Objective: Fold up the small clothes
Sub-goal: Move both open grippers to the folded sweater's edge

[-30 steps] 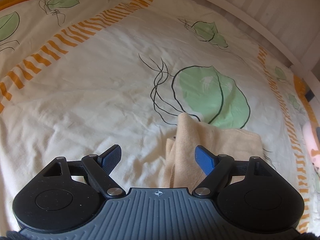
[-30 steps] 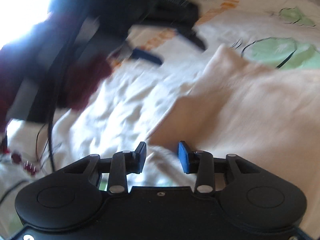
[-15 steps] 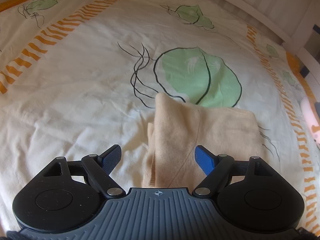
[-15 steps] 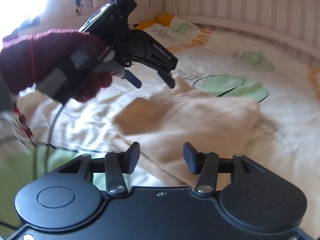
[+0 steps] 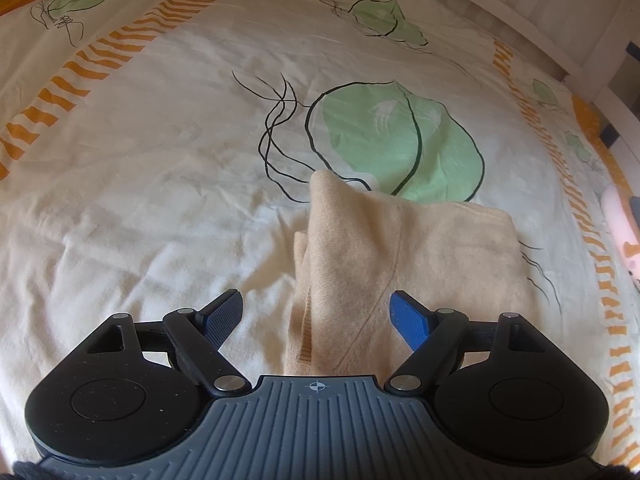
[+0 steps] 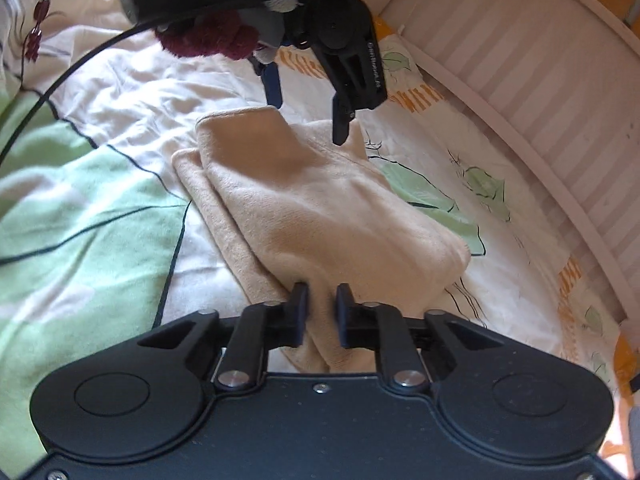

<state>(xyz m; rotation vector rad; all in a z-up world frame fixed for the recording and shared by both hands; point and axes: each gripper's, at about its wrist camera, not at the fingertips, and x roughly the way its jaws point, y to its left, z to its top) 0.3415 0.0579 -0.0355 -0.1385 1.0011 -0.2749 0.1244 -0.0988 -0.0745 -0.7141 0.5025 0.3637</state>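
Right gripper (image 6: 322,314): jaws pinched on the near edge of the cloth (image 6: 320,208); fabric bunched between the pads
Cloth: beige, folded, lying on the sheet (image 6: 100,216)
Left gripper (image 6: 308,114): above the cloth's far end; jaws wide apart, holding nothing
Rail (image 6: 540,92): beyond the cloth, white slats

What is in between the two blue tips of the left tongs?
The beige cloth lies in the gap of the open left tongs, untouched by the pads, with bedsheet beside it. The left wrist view shows this.
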